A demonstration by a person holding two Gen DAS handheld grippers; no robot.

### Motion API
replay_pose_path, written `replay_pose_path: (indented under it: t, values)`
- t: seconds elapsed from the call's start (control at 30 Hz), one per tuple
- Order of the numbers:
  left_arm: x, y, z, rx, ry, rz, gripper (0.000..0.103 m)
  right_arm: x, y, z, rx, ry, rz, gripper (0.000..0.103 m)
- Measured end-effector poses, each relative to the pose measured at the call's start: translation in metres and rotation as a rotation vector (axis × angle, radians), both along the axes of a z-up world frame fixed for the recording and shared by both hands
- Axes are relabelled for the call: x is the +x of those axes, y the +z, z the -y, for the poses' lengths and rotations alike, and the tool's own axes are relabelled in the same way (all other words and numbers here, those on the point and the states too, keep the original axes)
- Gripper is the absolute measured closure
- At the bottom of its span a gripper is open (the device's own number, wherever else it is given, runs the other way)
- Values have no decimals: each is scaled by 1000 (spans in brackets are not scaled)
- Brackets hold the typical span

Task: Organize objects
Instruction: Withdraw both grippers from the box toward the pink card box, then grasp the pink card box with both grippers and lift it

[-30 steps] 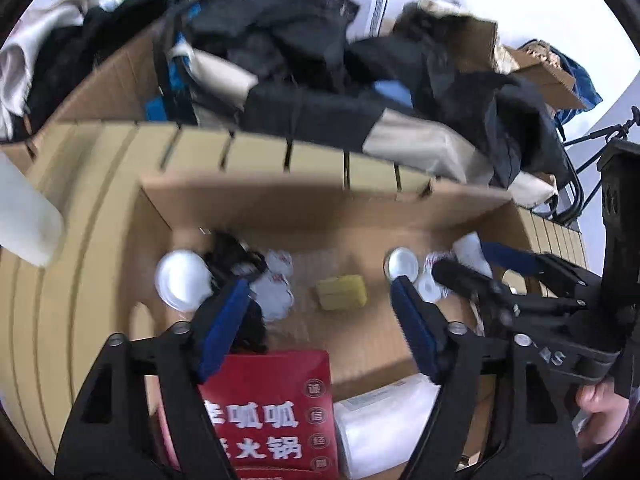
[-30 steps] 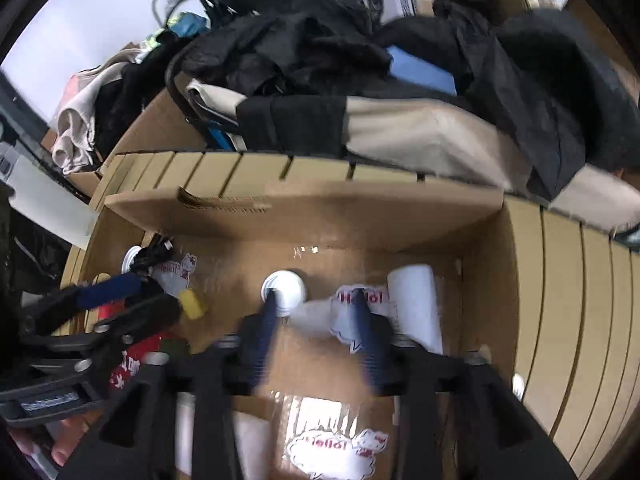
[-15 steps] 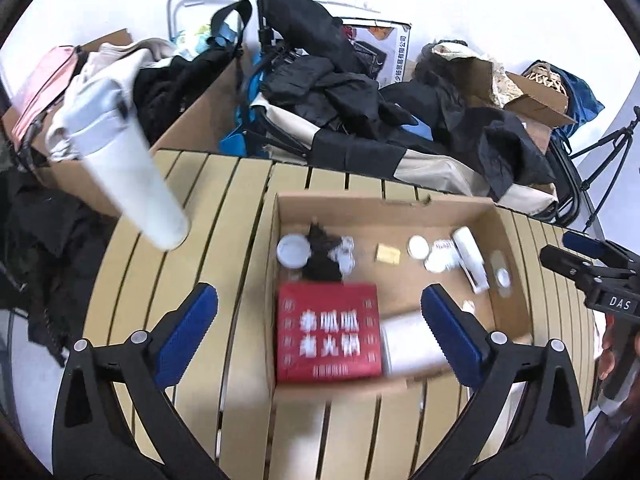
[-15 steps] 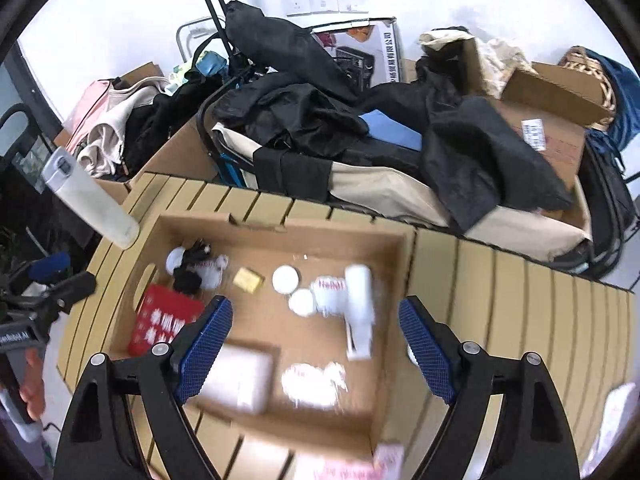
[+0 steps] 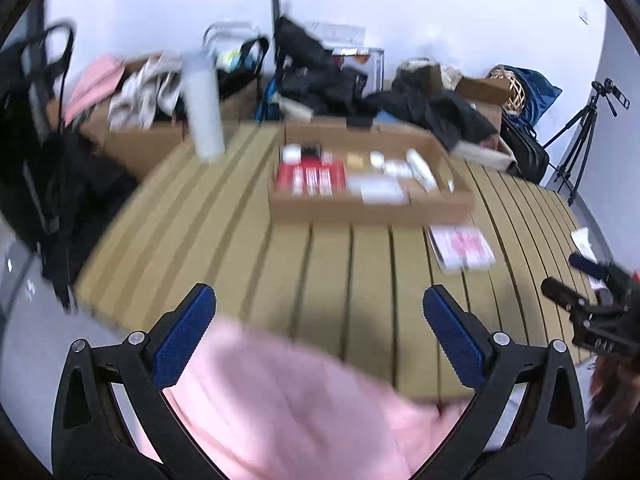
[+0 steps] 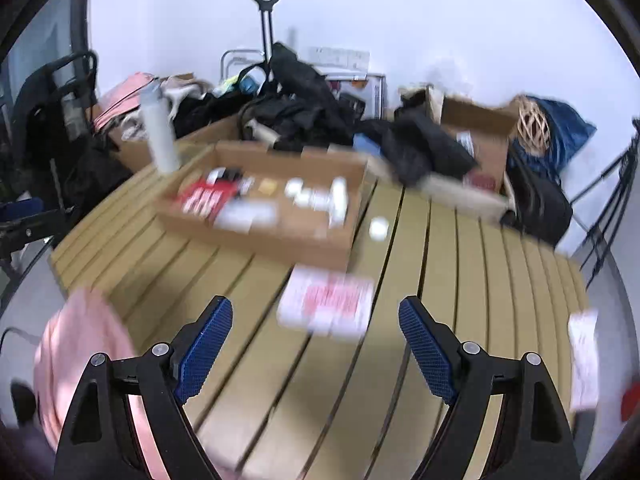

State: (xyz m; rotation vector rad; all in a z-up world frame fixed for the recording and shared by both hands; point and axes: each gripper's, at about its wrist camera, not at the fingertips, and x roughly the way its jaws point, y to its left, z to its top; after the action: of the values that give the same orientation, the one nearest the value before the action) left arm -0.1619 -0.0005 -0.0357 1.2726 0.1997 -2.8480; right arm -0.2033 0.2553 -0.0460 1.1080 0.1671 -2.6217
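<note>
A shallow cardboard box (image 5: 372, 202) (image 6: 256, 236) sits on the slatted wooden table and holds a red packet (image 5: 310, 178) (image 6: 204, 198), white packets, small white jars and a yellow block. A white-and-red packet (image 5: 462, 248) (image 6: 326, 306) lies on the table in front of the box. A small white lid (image 6: 379, 227) lies right of the box. My left gripper (image 5: 320, 334) is open and empty, pulled back over the table's near edge. My right gripper (image 6: 316, 342) is open and empty, just short of the white-and-red packet. The frames are blurred.
A tall white bottle (image 5: 204, 114) (image 6: 159, 134) stands at the table's far left. Piles of dark clothes, bags and cardboard boxes (image 6: 476, 128) crowd behind the table. A pink cloth (image 5: 288, 408) is at the near edge. A white slip (image 6: 582, 364) lies at the right edge.
Both grippers have pulled back from inside the box to the table's near side, and both have opened wide. The view now takes in the whole table.
</note>
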Motion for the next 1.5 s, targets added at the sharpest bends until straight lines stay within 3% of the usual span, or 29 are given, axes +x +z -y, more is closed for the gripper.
replay_pose_path:
  t: [0.13,0.3,0.47,0.63,0.77,0.93,0.97,1.03,1.07,1.17,1.27,1.5]
  values:
    - [24,-37,-19,55,-28,120,0,54,-28,2,5,-3,-18,15]
    - [13,-32,-40,-6,-70,72,0,55,-39,1,-25,34,14,17]
    - [-19,-36,-55,43,-127,81,0,30,-41,-10,-42,30,9,18]
    - [-81,-54,-87,54,-210,96,0,-17,-43,-22,-38,4,-21,18]
    - [-138,-84,-107,122,-228,137,2,-72,-56,-31,-63,-7,82,18]
    - [-180,-116,-123,186,-252,216,30,-127,-81,-37,-100,-11,143,23]
    - [-186,-123,-126,207,-258,225,39,-136,-89,-38,-100,-18,158,27]
    - [-189,-122,-130,219,-261,208,39,-149,-104,-39,-107,-24,200,39]
    - [-191,-122,-135,264,-306,223,39,-152,-110,-40,-106,-31,215,47]
    - [-190,-126,-147,316,-363,234,57,-156,-122,-47,-205,-16,248,60]
    - [-183,-129,-140,309,-310,250,75,-150,-122,-47,-216,-32,250,63]
    - [-98,-128,-109,348,-282,298,84,-71,-119,-26,-193,-9,285,68]
